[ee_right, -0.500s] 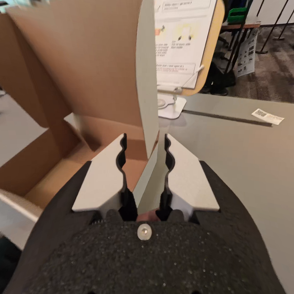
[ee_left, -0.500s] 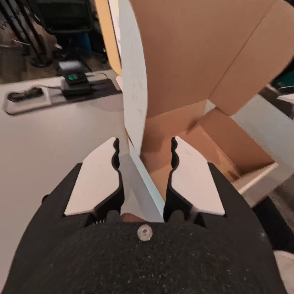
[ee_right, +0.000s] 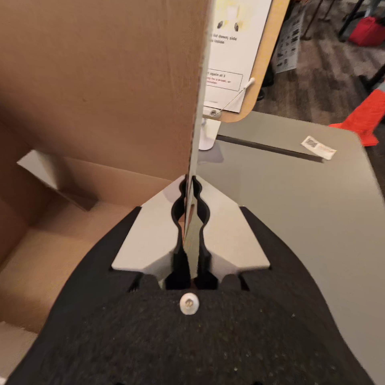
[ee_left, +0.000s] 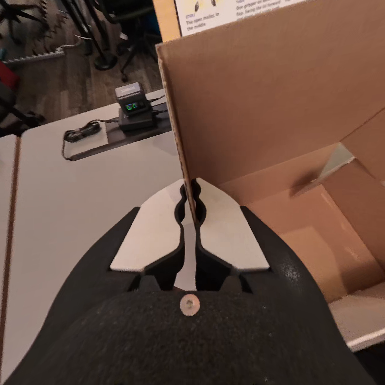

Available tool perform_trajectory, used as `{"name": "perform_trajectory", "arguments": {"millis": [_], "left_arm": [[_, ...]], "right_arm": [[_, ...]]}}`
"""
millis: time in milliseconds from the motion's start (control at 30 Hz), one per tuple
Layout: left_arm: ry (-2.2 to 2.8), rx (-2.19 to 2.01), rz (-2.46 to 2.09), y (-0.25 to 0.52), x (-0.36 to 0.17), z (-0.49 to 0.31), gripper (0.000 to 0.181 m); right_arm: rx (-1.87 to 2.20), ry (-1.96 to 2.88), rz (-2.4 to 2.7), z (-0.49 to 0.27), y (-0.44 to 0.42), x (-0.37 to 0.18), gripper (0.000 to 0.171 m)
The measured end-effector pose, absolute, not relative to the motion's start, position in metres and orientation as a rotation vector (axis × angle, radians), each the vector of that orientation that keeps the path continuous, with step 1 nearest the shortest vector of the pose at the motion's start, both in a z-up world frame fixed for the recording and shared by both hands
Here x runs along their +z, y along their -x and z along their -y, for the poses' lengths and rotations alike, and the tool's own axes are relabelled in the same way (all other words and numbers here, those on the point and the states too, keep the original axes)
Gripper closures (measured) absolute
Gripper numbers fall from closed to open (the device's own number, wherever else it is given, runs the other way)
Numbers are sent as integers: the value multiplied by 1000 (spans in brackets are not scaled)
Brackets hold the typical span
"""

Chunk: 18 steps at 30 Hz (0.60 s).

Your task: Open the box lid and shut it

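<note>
Box: the corrugated cardboard box [ee_left: 312,239] sits open on the grey worktop [ee_left: 87,198], its brown inside bare.
Lid: the box lid [ee_left: 260,104] stands upright above the opening, its side flaps pointing forward.
Left gripper [ee_left: 190,183]: jaws closed on the lid's left side flap [ee_left: 177,116], pinching the edge of the card.
Right gripper [ee_right: 189,179]: jaws closed on the lid's right side flap [ee_right: 196,125] in the same way.
Progress: opening looks done; swinging the lid down and tucking the flaps inside is left.
Surroundings: a charger with a lit display [ee_left: 133,104] and a coiled cable [ee_left: 83,131] lie to the left, an instruction sheet on a stand [ee_right: 231,52] behind, a small label [ee_right: 318,146] to the right.
Obstacles: nothing lies in the box; the flaps may catch the walls.
</note>
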State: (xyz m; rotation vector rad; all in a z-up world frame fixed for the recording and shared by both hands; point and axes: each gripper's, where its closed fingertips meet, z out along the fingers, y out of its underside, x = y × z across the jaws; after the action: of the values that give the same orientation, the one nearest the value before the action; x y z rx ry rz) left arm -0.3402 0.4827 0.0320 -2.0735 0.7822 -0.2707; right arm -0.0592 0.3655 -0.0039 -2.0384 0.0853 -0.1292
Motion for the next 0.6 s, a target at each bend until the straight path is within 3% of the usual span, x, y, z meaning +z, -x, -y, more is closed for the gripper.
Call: {"name": "perform_trajectory", "arguments": {"millis": [33, 333, 600], "left_arm": [[2077, -238, -787, 339, 32, -482, 178], [2095, -115, -640, 330, 28, -478, 174], [1894, -153, -561, 346, 24, -443, 178]], "right_arm": [[-163, 2046, -77, -366, 61, -1, 169], [-366, 2085, -62, -370, 78, -6, 165], [-291, 2035, -81, -339, 79, -12, 166]]}}
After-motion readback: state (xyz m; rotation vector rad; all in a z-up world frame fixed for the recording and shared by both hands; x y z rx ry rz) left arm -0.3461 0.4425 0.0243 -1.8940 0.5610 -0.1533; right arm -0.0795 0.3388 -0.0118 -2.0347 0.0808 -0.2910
